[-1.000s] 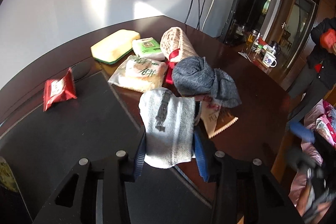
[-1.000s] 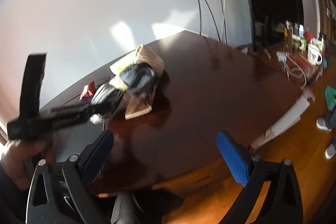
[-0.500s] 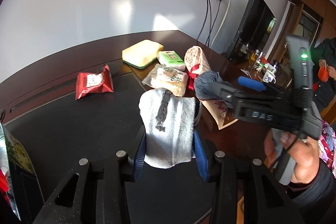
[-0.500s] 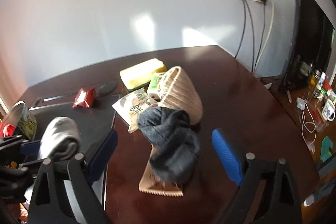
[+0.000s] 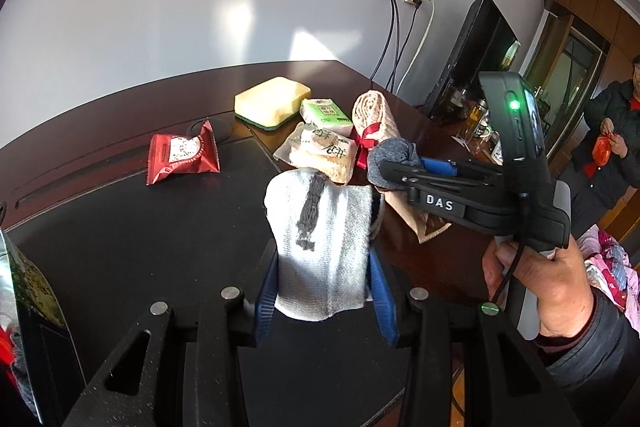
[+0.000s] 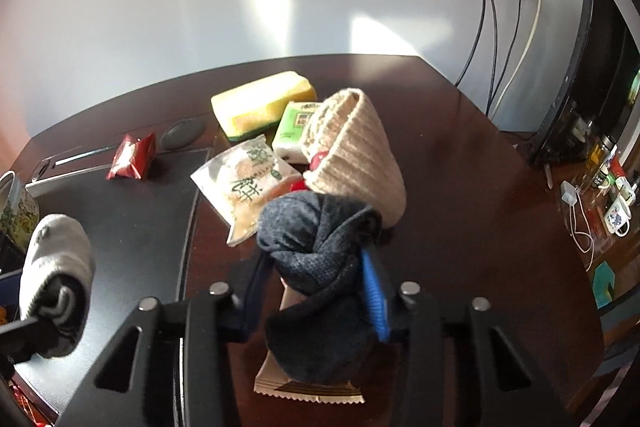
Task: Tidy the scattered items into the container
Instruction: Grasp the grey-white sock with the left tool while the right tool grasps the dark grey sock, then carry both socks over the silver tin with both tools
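My left gripper (image 5: pixel 324 291) is shut on a light grey sock (image 5: pixel 322 247) and holds it above the black mat (image 5: pixel 140 235). The sock also shows in the right wrist view (image 6: pixel 56 271). My right gripper (image 6: pixel 316 291) is shut on a dark grey sock (image 6: pixel 320 259) that lies on a tan snack packet (image 6: pixel 308 383). In the left wrist view the right gripper (image 5: pixel 436 167) reaches in from the right onto the dark sock (image 5: pixel 390 155). The container's edge (image 5: pixel 28 291) shows at the far left.
On the dark wooden table (image 6: pixel 460 187) lie a yellow sponge (image 6: pixel 264 103), a green tissue pack (image 6: pixel 296 131), a rolled beige towel with red ribbon (image 6: pixel 356 159), a clear biscuit bag (image 6: pixel 248 183) and a red snack packet (image 6: pixel 132 155). A monitor (image 5: pixel 476 59) stands at the right.
My right gripper has moved in over the dark grey sock and closed on it. My left gripper still holds the light grey sock and has swung a little left.
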A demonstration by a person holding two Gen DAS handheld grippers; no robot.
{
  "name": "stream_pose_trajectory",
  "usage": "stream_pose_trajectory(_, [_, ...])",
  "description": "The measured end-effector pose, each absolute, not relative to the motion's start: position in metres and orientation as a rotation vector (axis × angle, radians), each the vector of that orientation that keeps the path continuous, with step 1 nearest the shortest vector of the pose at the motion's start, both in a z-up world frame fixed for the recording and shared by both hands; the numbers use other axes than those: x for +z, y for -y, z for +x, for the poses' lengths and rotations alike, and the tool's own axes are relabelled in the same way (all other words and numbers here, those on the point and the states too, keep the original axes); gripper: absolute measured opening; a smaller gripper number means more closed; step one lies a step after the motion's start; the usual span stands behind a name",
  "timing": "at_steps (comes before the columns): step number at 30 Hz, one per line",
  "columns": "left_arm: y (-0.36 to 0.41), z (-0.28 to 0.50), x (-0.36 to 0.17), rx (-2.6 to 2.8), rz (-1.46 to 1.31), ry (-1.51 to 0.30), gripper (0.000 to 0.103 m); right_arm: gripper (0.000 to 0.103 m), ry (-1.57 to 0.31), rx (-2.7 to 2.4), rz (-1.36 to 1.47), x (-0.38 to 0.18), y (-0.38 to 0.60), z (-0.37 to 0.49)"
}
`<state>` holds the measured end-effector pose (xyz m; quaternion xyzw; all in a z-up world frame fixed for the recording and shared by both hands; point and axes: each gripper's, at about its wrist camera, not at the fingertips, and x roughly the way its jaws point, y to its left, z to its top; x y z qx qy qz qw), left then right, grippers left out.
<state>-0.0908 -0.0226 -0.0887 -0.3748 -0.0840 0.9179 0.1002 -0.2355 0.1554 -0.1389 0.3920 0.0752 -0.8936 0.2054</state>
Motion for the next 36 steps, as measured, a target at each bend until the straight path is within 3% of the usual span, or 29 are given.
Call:
stream_pose_trajectory(25, [0.048,-0.036,-0.057,2.798,-0.999,0.274,0.044,0.035,-0.014,-2.496,1.039,-0.119,-0.176,-0.184])
stream_pose_trajectory(36, [0.137,0.033,-0.051,3.009,-1.006,0.370,0.044,0.035,0.014,-2.418,0.970,-0.099,-0.143,-0.146])
